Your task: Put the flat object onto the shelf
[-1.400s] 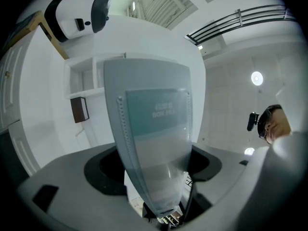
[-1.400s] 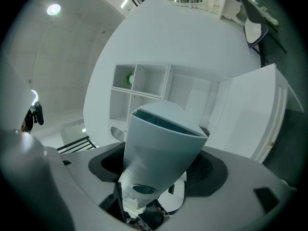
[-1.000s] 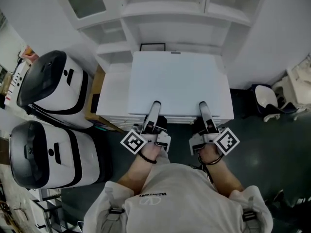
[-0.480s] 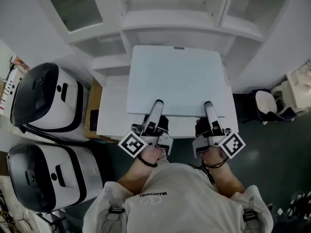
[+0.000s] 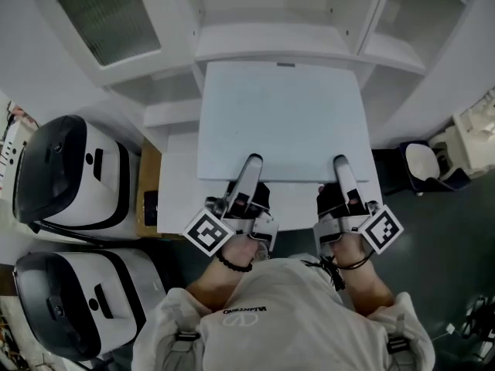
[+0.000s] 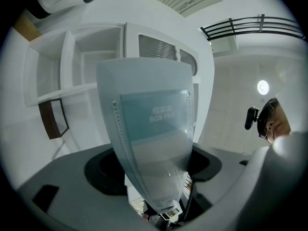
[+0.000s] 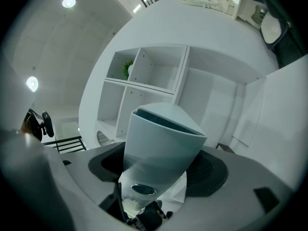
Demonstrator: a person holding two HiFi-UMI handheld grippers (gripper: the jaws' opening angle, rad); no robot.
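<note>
A person in a pale shirt [image 5: 271,327], with print that seems to read "VALENTINO", holds a pale blue box file [image 5: 278,122] flat in the air before a white shelf unit [image 5: 271,41], using two hand-held grippers. The left gripper [image 5: 251,162] and the right gripper [image 5: 340,162] each clamp the file's near edge, one at either end of it, with the upper fingers [image 5: 247,178] lying on the lid and the lower ones hidden beneath. Seen from the left gripper view, the file fills the gap between the jaws, and a label on its face carries the words "BOX FILE" under a line too faint to read. The file's far edge sits close to the shelf's front ledge; whether they touch cannot be told. Two white-and-black machines [image 5: 66,176] stand to the person's left.
</note>
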